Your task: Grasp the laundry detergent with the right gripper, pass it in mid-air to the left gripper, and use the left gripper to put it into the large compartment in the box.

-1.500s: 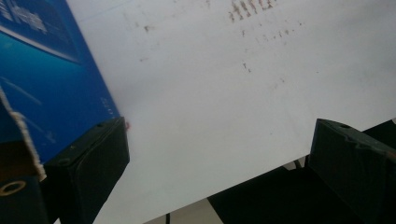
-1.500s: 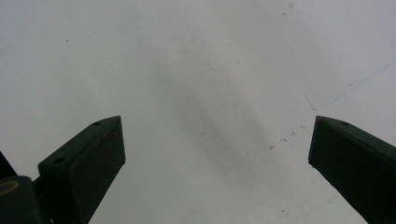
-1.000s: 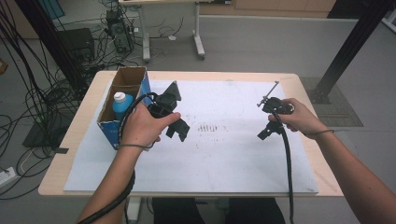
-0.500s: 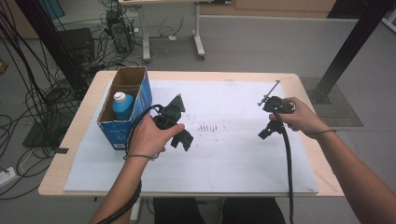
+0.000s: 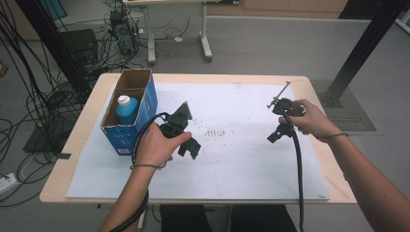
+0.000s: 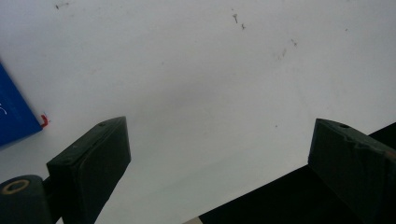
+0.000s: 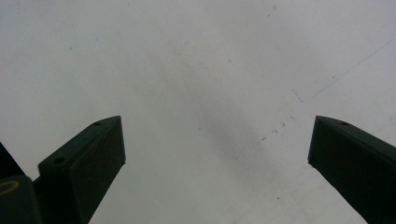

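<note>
White sheeting covers the table (image 5: 309, 84), where the blue bottle (image 5: 126, 110) stands upright inside the cardboard box (image 5: 145, 99), at ten o'clock of the left gripper (image 5: 186, 145); both it and the right gripper (image 5: 273, 135) hang spread and empty. It looks light, rigid and smooth, best pinched across its body just under the white cap. Only the high view looks into the box, while the left gripper view catches its blue corner (image 6: 16, 119).

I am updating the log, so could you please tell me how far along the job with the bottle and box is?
Looks done: the blue bottle stands inside the cardboard box. In hand: nothing; the left gripper and right gripper are open and empty above the white sheet. Left: nothing loose lies on the sheet.
</note>
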### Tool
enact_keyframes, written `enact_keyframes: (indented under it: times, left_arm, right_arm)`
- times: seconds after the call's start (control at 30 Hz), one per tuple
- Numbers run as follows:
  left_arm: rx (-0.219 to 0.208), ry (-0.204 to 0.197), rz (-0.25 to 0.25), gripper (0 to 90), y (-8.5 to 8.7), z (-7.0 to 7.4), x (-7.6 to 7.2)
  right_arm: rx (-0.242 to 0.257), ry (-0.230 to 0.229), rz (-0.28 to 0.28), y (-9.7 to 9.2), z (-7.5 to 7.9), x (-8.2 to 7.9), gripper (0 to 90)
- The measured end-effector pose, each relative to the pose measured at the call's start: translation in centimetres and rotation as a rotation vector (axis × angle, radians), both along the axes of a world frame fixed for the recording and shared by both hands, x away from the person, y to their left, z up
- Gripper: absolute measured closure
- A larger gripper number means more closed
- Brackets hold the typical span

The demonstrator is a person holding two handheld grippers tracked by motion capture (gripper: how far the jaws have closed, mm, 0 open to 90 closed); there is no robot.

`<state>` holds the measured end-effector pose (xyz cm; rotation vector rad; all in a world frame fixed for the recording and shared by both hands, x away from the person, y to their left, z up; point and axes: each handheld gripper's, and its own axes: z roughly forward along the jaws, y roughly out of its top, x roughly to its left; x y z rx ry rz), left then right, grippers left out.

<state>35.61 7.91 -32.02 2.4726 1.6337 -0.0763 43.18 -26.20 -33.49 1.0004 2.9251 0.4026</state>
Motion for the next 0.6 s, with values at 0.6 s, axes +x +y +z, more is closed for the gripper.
enact_keyframes:
  times: [0.6]
  left_arm:
    - [-0.008,-0.002,-0.002,6.1,-0.23,0.22,0.15]
  right_arm:
    - [-0.013,-0.002,-0.003,-0.29,0.09,0.10,3.8]
